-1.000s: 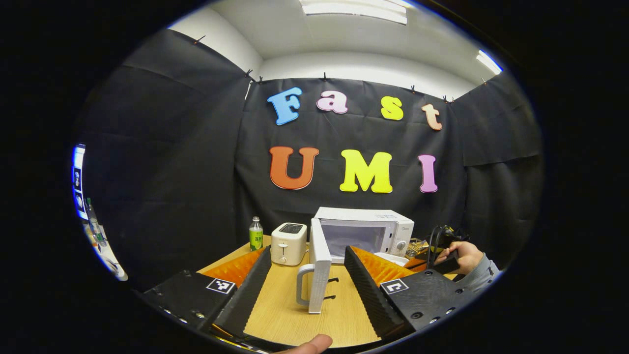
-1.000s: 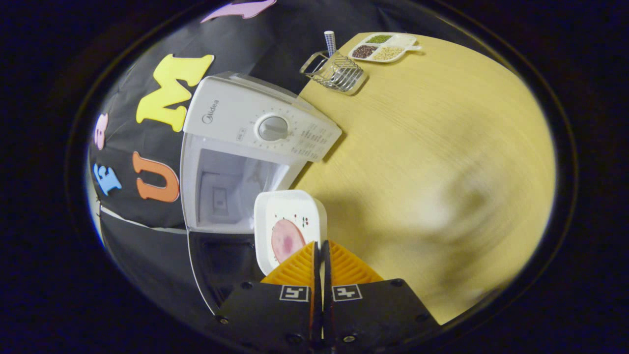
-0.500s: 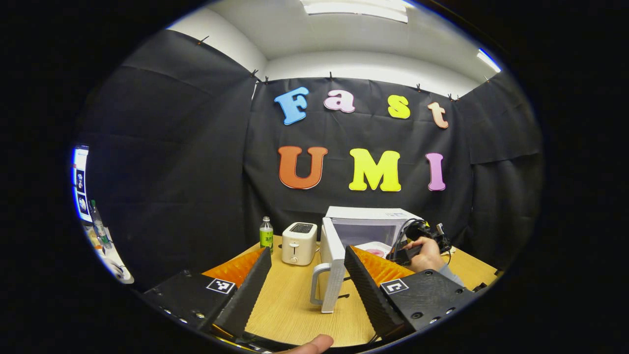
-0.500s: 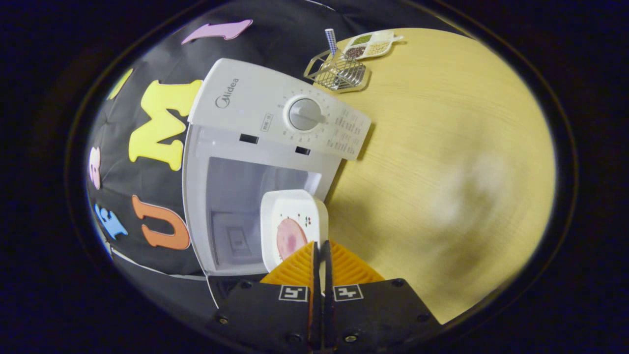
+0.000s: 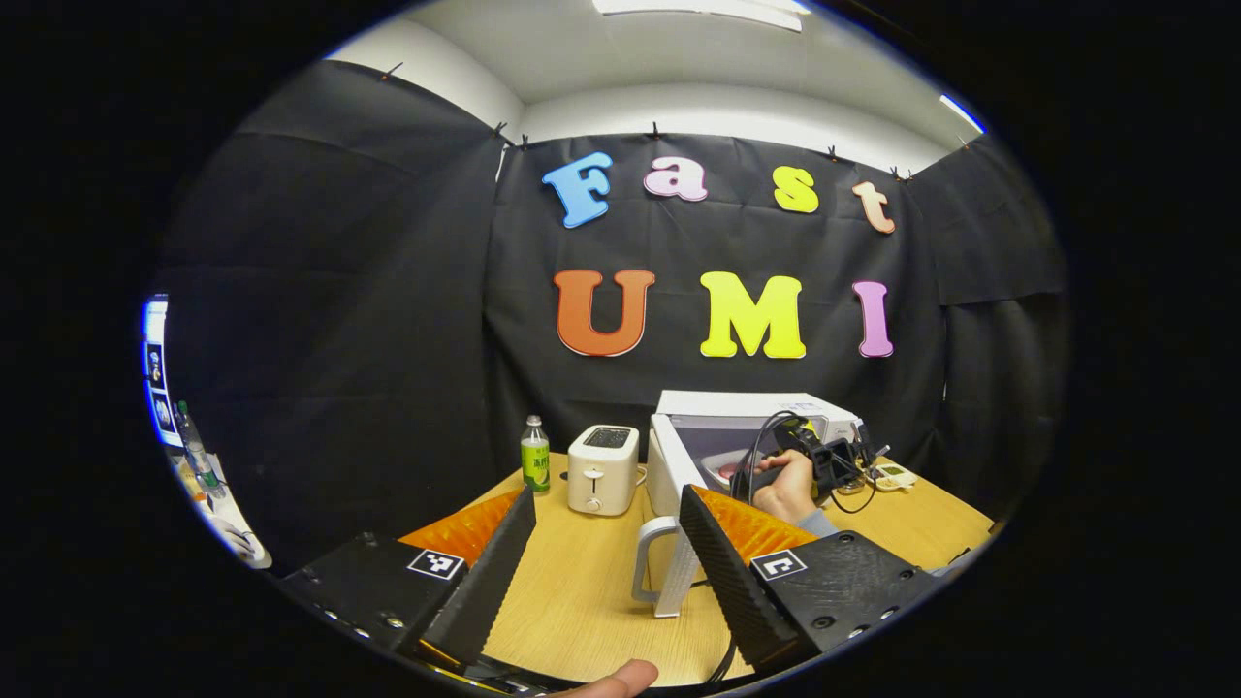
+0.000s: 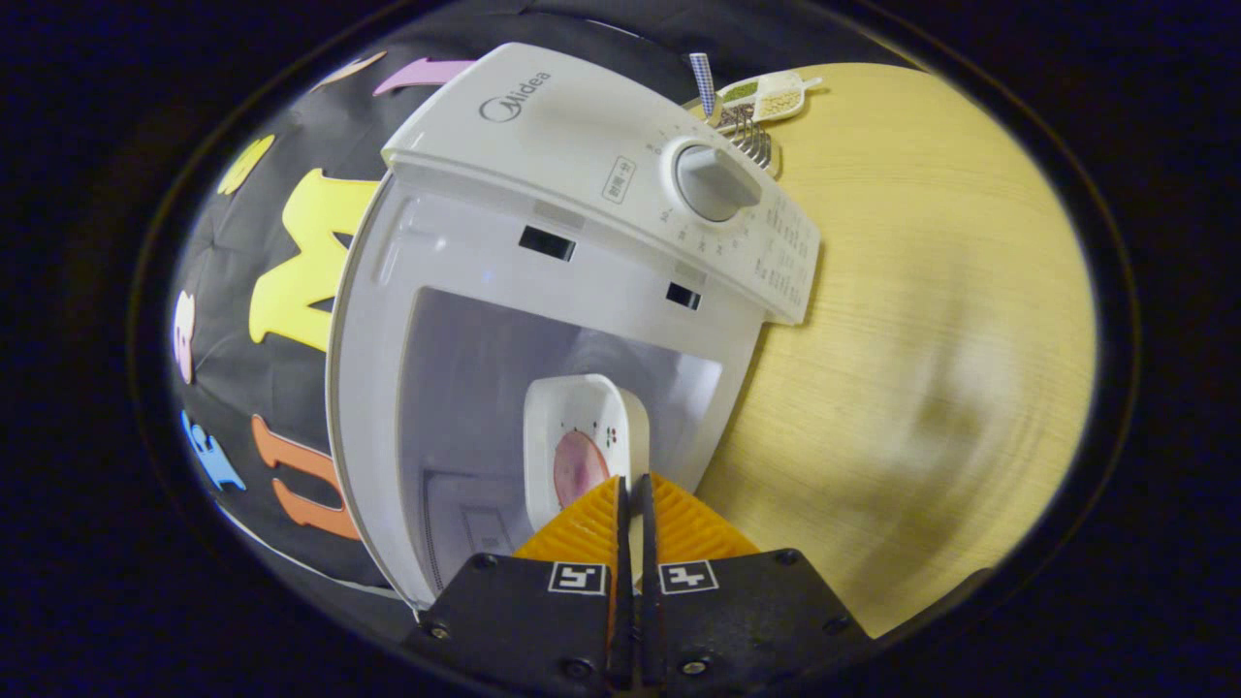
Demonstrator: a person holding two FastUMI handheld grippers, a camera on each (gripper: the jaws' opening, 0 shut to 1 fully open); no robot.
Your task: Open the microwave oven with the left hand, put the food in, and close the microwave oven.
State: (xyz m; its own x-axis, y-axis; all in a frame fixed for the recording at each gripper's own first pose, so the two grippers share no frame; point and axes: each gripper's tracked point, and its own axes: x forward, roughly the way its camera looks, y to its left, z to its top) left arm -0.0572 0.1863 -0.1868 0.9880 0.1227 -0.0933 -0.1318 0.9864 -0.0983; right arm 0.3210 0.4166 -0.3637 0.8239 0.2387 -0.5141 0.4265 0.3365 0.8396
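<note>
The white microwave (image 5: 756, 412) stands at the back of the table, its door (image 5: 664, 480) swung open toward me, handle (image 5: 648, 562) forward. My left gripper (image 5: 608, 496) is open, holding nothing, a little short of the door. In the right gripper view, rolled sideways, the microwave (image 6: 582, 145) looms close. My right gripper (image 6: 632, 482) is shut on the rim of a white square plate (image 6: 582, 412) carrying a pink slice of food (image 6: 579, 467). The plate reaches into the mouth of the cavity (image 6: 475, 388). In the left gripper view a hand (image 5: 785, 480) holds that gripper at the opening.
A white toaster (image 5: 603, 468) and a green bottle (image 5: 534, 465) stand left of the microwave. A wire rack (image 6: 747, 136) and a small divided tray of beans (image 6: 771, 94) sit beyond the microwave's knob (image 6: 713, 179). Bare wooden table (image 6: 921, 291) lies beside it.
My right gripper has carried the plate from in front of the microwave into the cavity's mouth. The microwave and its door have slid right in the left gripper view; the left gripper stays open.
</note>
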